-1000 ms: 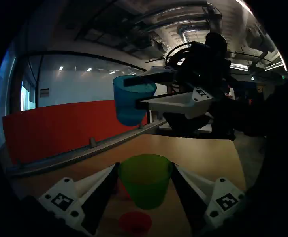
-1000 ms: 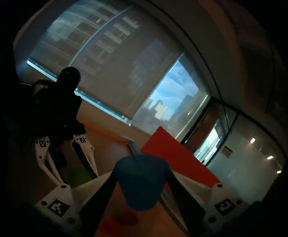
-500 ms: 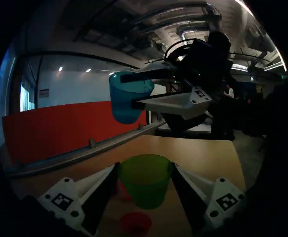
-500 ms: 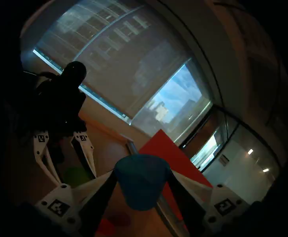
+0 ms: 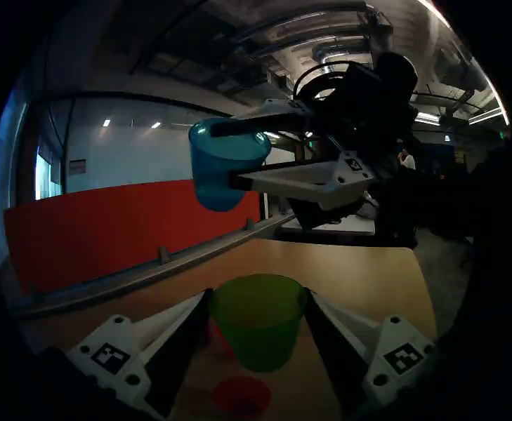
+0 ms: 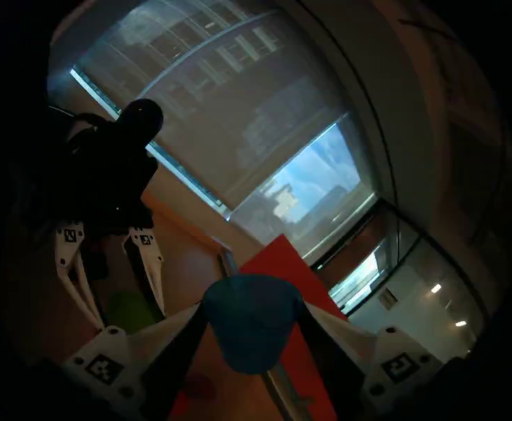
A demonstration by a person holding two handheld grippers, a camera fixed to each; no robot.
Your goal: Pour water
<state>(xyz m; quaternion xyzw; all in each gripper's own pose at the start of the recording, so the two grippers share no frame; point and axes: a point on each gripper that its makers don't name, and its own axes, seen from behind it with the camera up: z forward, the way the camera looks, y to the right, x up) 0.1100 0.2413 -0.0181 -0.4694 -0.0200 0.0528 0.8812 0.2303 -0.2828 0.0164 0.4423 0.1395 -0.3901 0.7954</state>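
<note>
Left gripper (image 5: 258, 309) clenched on green cup (image 5: 258, 324); right gripper (image 6: 251, 314) grasping blue cup (image 6: 251, 333), at green's 11 o'clock; contents too dark to tell.

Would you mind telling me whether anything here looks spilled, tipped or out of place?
Nothing stands out: the blue cup is held mouth-up in the right gripper, the green cup upright in the left gripper, and no spill shows on the table.

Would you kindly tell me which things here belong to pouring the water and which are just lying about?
In the job: blue cup in the right gripper; green cup in the left gripper.
Lying about: red cup on the table; red partition behind it.
</note>
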